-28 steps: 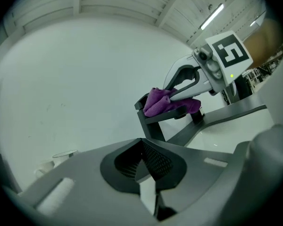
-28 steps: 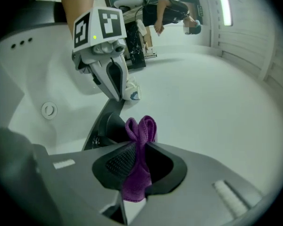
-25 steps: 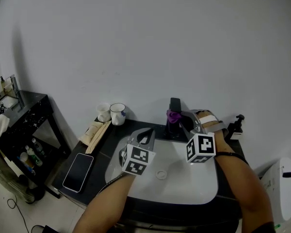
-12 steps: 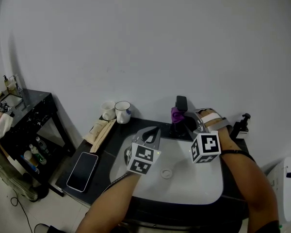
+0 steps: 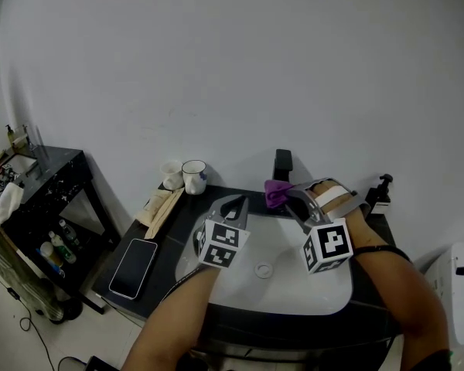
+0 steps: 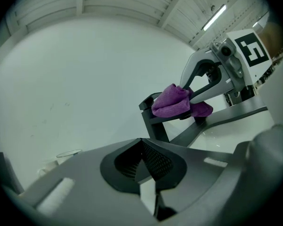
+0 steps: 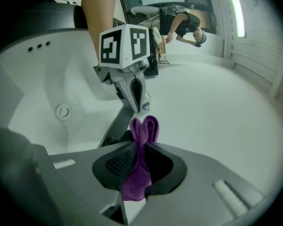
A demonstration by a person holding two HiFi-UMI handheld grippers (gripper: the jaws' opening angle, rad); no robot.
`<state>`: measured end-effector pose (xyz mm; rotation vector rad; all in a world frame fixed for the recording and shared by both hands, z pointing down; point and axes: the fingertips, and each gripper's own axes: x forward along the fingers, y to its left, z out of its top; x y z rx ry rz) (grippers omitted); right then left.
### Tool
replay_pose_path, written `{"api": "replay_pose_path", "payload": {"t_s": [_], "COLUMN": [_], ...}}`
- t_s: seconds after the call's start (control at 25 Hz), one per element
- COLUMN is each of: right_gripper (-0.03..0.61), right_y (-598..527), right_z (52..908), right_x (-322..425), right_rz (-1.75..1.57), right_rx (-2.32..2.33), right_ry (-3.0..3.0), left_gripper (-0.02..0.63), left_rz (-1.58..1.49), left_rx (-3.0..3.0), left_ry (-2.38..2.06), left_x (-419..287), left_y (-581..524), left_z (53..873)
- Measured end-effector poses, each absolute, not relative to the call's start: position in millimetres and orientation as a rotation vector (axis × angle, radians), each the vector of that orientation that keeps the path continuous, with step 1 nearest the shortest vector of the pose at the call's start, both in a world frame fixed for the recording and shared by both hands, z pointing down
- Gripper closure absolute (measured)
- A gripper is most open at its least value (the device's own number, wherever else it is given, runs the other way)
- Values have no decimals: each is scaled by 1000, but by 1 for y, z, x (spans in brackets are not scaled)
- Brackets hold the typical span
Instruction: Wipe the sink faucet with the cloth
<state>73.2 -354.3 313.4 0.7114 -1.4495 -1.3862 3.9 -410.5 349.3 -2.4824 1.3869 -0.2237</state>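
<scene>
A black sink faucet (image 5: 281, 163) stands at the back of the white basin (image 5: 325, 292). My right gripper (image 5: 281, 195) is shut on a purple cloth (image 5: 274, 192), held just in front of the faucet's spout, below its top. In the right gripper view the cloth (image 7: 140, 166) is pinched between the pads and sticks out past the tips. The left gripper view shows the cloth (image 6: 174, 100) bunched against the faucet (image 6: 153, 124). My left gripper (image 5: 233, 205) hovers over the basin's left side, shut with nothing in it, apart from the faucet.
Two cups (image 5: 192, 178) and some packets (image 5: 158, 207) sit on the black counter at the left, with a phone (image 5: 135, 267) nearer the front. A soap dispenser (image 5: 380, 193) stands right of the faucet. The drain (image 5: 264, 270) lies mid-basin. A dark side table (image 5: 46, 184) stands far left.
My right gripper has brought the purple cloth down from near the faucet's top to a spot lower and more in front of it. The left gripper has stayed over the basin's left side.
</scene>
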Motion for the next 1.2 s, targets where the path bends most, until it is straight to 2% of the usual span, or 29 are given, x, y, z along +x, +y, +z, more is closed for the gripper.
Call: {"api": "replay_pose_path", "payload": {"t_s": [0.68,1.2], "right_gripper": [517,517], "right_y": [-286,-358], "right_z": [343,373], "right_x": [75,101], "right_rz": [-1419,-1330], "right_rx": [686,960], "right_ry": [-1492,-1513], "left_gripper": [597,597], "left_rz": [-246,-220], "left_rx": [-2499,-2518], "left_ry": [1454,1443], "left_x": [-12,-6], "left_y": [-415,-413], "left_z": [354,352]}}
